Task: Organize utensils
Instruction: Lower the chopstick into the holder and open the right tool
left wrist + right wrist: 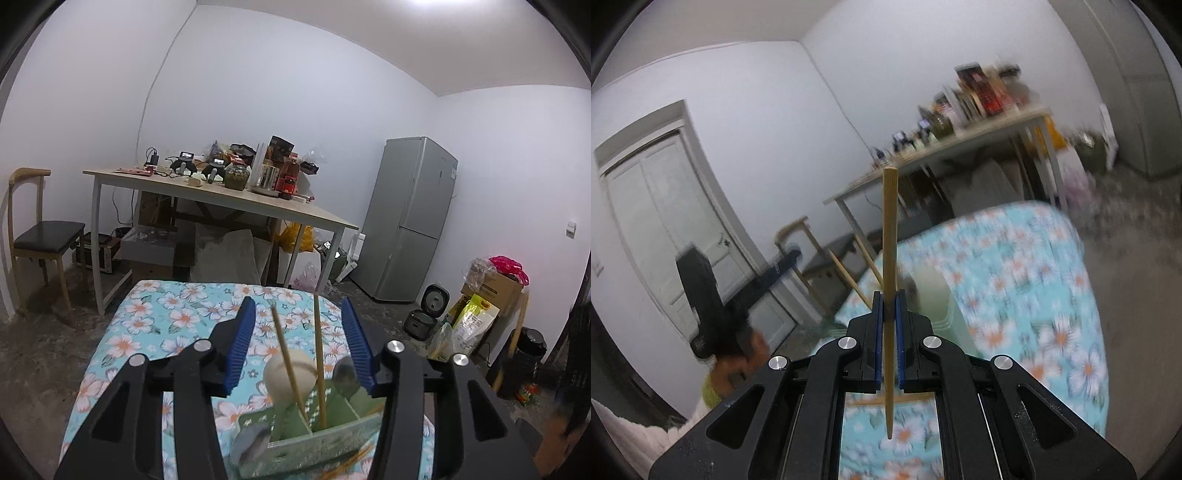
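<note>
Left wrist view: floral tablecloth [155, 325], turquoise with white and orange blossoms, covers the near table. Beyond it, a wooden work table [207, 190] loaded with jars and boxes, a grey refrigerator [410, 218] at right, a chair [44, 236] at left. Green utensil holder [314, 439] with divided compartments sits on the cloth, directly below the left gripper [298, 314]. Its blue-padded jaws stand wide apart, nothing between them gripped. Two chopsticks [318, 354] stand tilted in the holder's middle compartment; a cream spoon [291, 373] leans in the left one, a grey spoon [343, 369] at right. Right wrist view, heavily motion-blurred: same cloth [1015, 295], white door [668, 221] behind. Right gripper [889, 295] is clamped tight on a single wooden chopstick [889, 229], held upright, thick end up, tapered tip hanging below the pads above the cloth.
</note>
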A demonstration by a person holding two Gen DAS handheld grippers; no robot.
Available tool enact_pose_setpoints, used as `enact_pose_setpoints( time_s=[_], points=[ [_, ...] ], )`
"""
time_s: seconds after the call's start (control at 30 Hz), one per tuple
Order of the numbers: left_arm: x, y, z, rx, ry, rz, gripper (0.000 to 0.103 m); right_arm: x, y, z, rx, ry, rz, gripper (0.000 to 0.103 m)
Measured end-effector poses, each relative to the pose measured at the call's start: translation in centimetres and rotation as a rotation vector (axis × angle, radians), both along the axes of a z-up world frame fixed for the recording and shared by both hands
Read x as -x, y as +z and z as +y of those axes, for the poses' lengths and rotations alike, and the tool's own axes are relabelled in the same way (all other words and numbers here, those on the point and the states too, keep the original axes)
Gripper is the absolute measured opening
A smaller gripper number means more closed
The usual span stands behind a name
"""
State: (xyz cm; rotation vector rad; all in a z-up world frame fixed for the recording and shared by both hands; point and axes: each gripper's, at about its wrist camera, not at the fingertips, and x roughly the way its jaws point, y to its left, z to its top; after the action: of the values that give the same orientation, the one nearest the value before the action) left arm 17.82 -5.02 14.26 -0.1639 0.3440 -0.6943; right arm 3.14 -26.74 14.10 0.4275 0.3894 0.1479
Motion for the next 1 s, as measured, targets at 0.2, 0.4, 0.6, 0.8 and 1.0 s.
enact_pose_setpoints(
  time_s=[0.2,0.4,0.6,0.8,1.0],
  points=[
    [2.6,-1.6,2.9,0.005,0.006,0.019,0.060,-2.3,4.5,1.4,0.077,-0.005,-0.133,0.004],
    [4.3,-5.0,5.0,-0.029,0.011,0.077,0.066,-6.2,5.8,2.1,0.145,-0.054,-0.183,0.004],
    [5.3,-8.5,6.6,-0.042,0.011,0.156,0.067,-10.3,2.9,3.2,0.194,-0.092,-0.126,0.005],
    [5.4,-10.5,7.7,-0.049,0.028,0.213,0.067,-12.4,-2.1,4.4,0.174,-0.037,0.044,0.013],
    [5.3,-11.1,8.0,-0.049,0.027,0.226,0.067,-10.2,-1.8,5.0,0.168,-0.025,0.035,0.038]
  ],
)
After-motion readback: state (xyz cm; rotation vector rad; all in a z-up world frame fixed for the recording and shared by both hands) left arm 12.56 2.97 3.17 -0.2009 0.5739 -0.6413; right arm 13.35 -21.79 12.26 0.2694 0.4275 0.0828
